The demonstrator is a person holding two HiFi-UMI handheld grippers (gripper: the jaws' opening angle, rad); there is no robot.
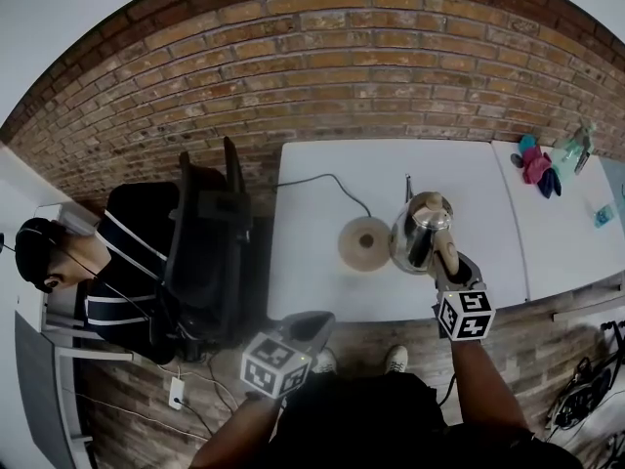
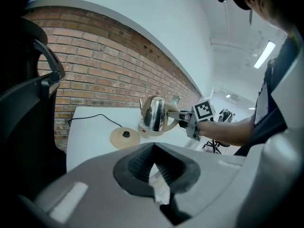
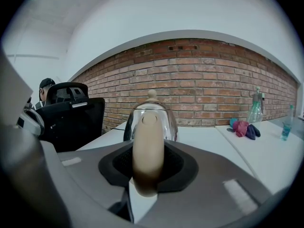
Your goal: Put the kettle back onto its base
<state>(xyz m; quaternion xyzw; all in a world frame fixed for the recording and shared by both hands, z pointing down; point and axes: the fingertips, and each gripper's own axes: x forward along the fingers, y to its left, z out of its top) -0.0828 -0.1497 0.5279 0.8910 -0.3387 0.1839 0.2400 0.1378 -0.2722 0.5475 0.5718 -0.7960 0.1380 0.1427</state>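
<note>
Brick wall backs a white table (image 1: 312,189) with a round beige base (image 1: 364,243). Just right of the base, not on it, is the steel kettle (image 1: 420,228). The right gripper (image 1: 445,262) is clamped on its beige handle (image 3: 147,151). The left gripper (image 1: 314,324) hangs off the table's near edge, jaws together, empty.

I see bright, even indoor light in all three views. In the left gripper view a long ceiling strip light (image 2: 265,54) glows at upper right and washes the pale wall around it. The shiny steel kettle with a beige handle (image 1: 418,231) shows dark mirror reflections, and shadows on the white table (image 1: 312,281) are faint. Fisheye lenses bow the red brick wall (image 3: 199,80) into an arc. The corners fall to black, and the nearest surfaces look soft.
</note>
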